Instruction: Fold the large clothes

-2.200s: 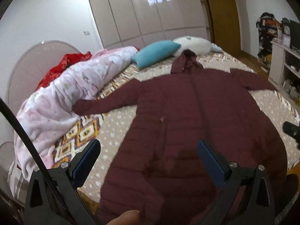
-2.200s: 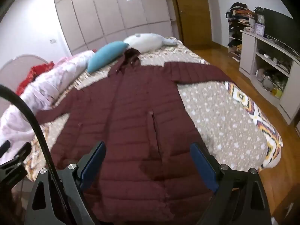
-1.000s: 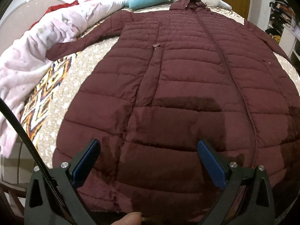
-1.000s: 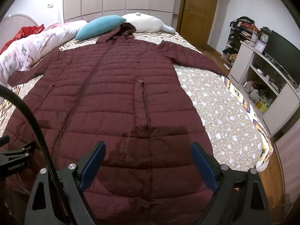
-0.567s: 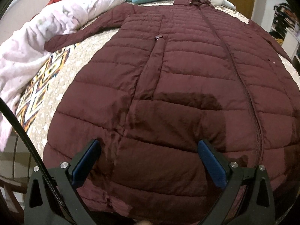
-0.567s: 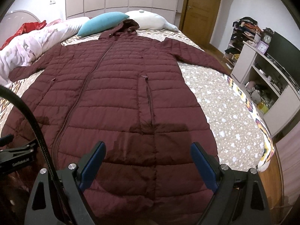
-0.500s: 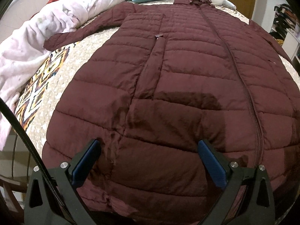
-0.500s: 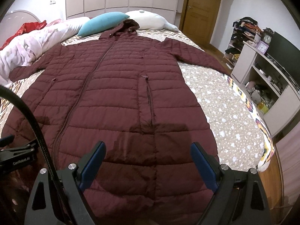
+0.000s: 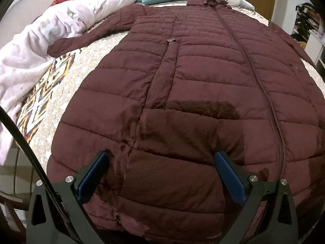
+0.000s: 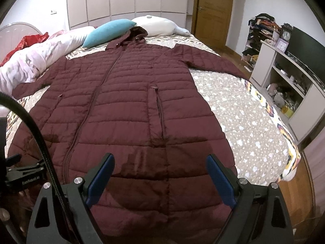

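Note:
A long maroon quilted hooded coat [image 9: 203,77] lies flat and zipped on the bed, hood at the far end, sleeves spread to both sides; it also fills the right wrist view [image 10: 130,105]. My left gripper [image 9: 162,162] is open and empty, close above the coat's lower left part near the hem. My right gripper [image 10: 160,166] is open and empty, higher above the coat's lower right part. The left gripper's body shows at the left edge of the right wrist view [image 10: 18,179].
The bed has a dotted beige spread [image 10: 243,109]. A pink quilt [image 9: 40,36] is heaped along its left side. A teal pillow [image 10: 107,31] and a white pillow [image 10: 156,25] lie by the hood. White shelves [image 10: 288,77] stand right of the bed.
Both grippers have come down and forward toward the coat's hem end; the left one is now much closer to the fabric. Both stay open. The coat has not moved.

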The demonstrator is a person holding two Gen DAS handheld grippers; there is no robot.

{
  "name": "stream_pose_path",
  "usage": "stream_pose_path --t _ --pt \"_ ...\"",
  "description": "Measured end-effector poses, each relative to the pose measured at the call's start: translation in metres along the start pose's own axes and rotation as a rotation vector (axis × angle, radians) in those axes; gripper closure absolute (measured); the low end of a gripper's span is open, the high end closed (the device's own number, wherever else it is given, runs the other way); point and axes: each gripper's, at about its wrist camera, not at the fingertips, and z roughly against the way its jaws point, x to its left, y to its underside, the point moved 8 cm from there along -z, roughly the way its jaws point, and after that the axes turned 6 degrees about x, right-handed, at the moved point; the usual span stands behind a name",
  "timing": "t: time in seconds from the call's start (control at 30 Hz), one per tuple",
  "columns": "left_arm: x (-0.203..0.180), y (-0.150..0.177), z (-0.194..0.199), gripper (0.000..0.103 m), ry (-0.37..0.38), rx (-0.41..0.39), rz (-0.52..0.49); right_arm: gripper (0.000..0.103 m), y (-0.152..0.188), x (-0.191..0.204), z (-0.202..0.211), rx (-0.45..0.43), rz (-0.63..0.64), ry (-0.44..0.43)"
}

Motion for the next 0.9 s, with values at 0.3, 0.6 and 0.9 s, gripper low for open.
stream_pose_path --t 0.3,0.6,0.9 --pt "0.000 0.001 -0.001 0.000 0.008 -0.008 0.004 0.009 0.004 0.010 0.003 -0.007 0.052 0.010" --pt "0.000 0.001 -0.001 0.000 0.008 -0.012 0.010 0.009 0.009 0.012 -0.003 0.011 0.059 0.008" --pt "-0.008 0.006 0.047 0.001 0.042 -0.057 0.011 0.009 0.010 0.012 0.002 0.004 0.059 0.003"
